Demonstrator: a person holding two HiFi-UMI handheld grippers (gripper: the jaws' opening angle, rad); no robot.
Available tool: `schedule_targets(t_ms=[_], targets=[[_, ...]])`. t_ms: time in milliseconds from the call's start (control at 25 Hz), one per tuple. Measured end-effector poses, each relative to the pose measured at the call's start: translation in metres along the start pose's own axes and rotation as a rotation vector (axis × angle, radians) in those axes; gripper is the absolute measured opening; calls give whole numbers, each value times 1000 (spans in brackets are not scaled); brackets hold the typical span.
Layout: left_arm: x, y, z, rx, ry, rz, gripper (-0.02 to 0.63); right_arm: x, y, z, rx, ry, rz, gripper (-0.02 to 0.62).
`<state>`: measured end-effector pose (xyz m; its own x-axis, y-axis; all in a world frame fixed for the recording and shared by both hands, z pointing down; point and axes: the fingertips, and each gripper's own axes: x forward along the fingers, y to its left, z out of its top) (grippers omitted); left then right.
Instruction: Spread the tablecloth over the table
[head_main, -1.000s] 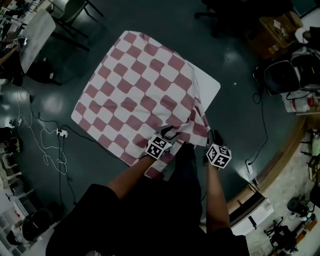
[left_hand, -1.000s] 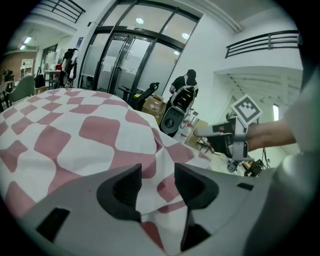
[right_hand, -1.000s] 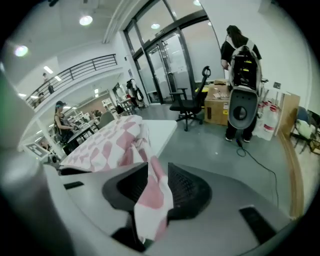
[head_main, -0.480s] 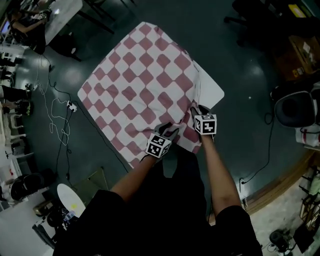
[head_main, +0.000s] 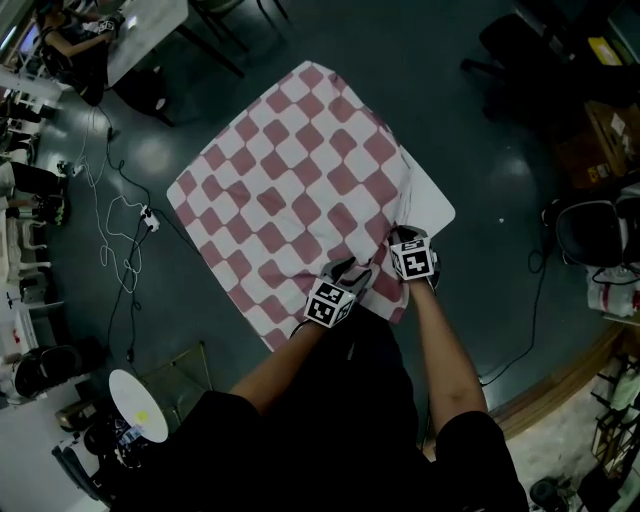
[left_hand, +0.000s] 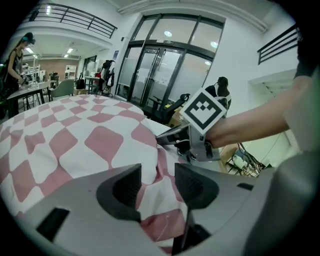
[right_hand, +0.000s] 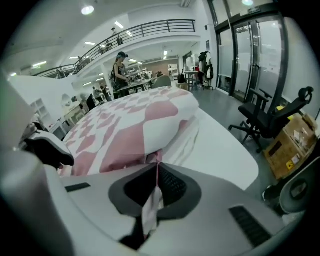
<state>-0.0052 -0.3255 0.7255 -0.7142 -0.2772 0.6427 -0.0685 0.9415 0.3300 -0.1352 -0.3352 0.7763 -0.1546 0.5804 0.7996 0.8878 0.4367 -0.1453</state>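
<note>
A red-and-white checked tablecloth (head_main: 290, 190) lies over most of the white table (head_main: 432, 205), whose right corner is bare. The cloth is bunched along the near right edge. My right gripper (head_main: 401, 234) sits at that bunched edge. Its jaws are closing, and a fold of the tablecloth (right_hand: 135, 120) is pinched between the pads in the right gripper view (right_hand: 156, 182). My left gripper (head_main: 352, 272) hovers at the near edge just to its left. Its jaws (left_hand: 157, 182) stand apart over the rumpled tablecloth (left_hand: 75, 135), and the pads do not press on it.
White cables (head_main: 120, 230) trail over the dark floor at the left. Another table with chairs (head_main: 150, 40) stands at the top left, and a black office chair (head_main: 590, 235) at the right. A round white stool (head_main: 140, 405) is near my left side.
My right gripper swung in from the lower right to the cloth's bunched right edge and closed on a fold. The left gripper stayed at the near edge.
</note>
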Motion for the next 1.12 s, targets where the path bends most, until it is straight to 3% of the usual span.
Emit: schedule_targets(t_ms=[160, 320, 480, 600, 640, 680, 720, 880, 1000, 1120], targets=[[-1, 9, 3, 1, -4, -58, 203, -46, -21, -7, 184, -72, -121, 17], [4, 10, 8, 37, 1, -108, 204, -106, -38, -62, 449, -141, -239, 17], [7, 10, 12, 38, 10, -114, 204, -124, -31, -116, 568, -153, -233, 18], [18, 11, 16, 51, 21, -109, 204, -116, -31, -125, 534, -114, -204, 28], [23, 13, 17, 50, 22, -102, 204, -115, -36, -120, 520, -119, -209, 63], [26, 13, 18, 45, 22, -95, 204, -117, -43, -109, 501, -142, -213, 140], [29, 13, 20, 39, 20, -89, 204, -120, -50, -93, 472, -179, -208, 171], [46, 9, 33, 44, 32, -67, 204, -107, -72, -9, 267, -286, -90, 172], [59, 9, 41, 43, 56, -43, 204, -64, -86, 18, 152, -200, 6, 199], [70, 9, 51, 30, 62, -21, 204, -26, -94, 20, 118, -87, 112, 219]])
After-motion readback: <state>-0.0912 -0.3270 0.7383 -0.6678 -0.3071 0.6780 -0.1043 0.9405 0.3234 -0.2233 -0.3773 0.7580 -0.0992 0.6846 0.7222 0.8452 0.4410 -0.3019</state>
